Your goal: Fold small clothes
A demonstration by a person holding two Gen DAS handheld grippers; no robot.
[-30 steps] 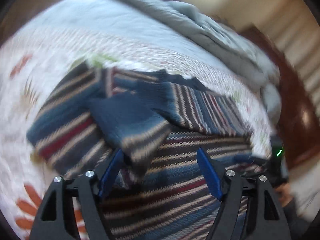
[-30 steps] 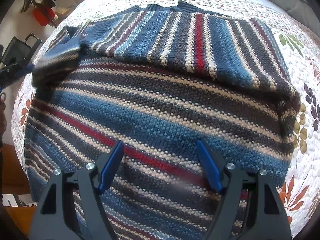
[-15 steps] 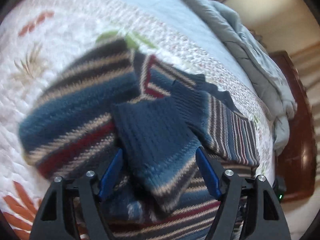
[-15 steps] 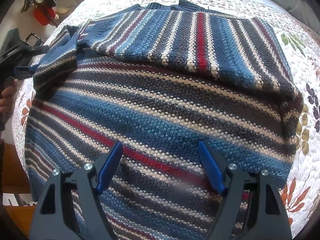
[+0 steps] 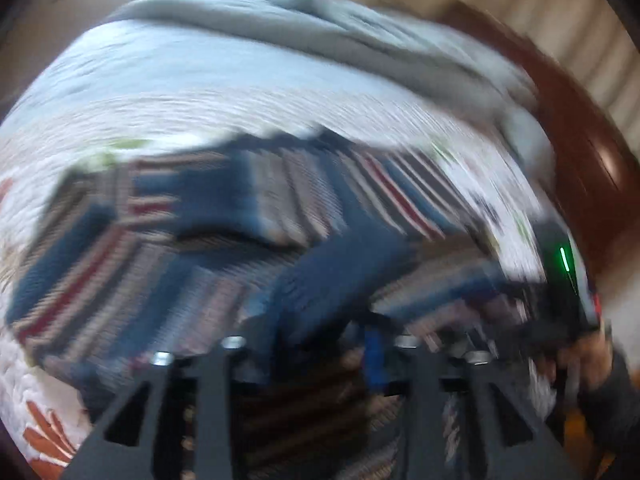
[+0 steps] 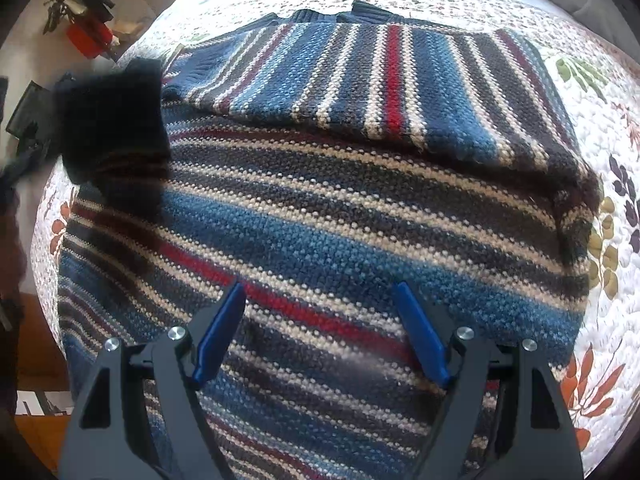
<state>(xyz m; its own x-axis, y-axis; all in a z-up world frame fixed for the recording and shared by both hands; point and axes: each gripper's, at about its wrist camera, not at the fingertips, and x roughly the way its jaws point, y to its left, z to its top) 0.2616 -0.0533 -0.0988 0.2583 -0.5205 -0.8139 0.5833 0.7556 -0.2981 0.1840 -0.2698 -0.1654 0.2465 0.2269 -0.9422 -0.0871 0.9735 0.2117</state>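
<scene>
The left gripper [image 5: 320, 344] has just been closing its jaws on the navy ribbed cuff [image 5: 340, 276] of the striped sweater [image 6: 340, 208], and the cuff sits pinched between its fingers, raised above the sweater's left edge. The sweater lies spread on the flowered quilt [image 6: 612, 160] of the bed, one sleeve folded across its top. The right gripper [image 6: 320, 332] hangs open over the sweater's lower middle, jaws wide apart with nothing between them.

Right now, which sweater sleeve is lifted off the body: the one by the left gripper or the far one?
The navy-cuffed sleeve by the left gripper is lifted; the other sleeve lies folded flat across the sweater.
</scene>
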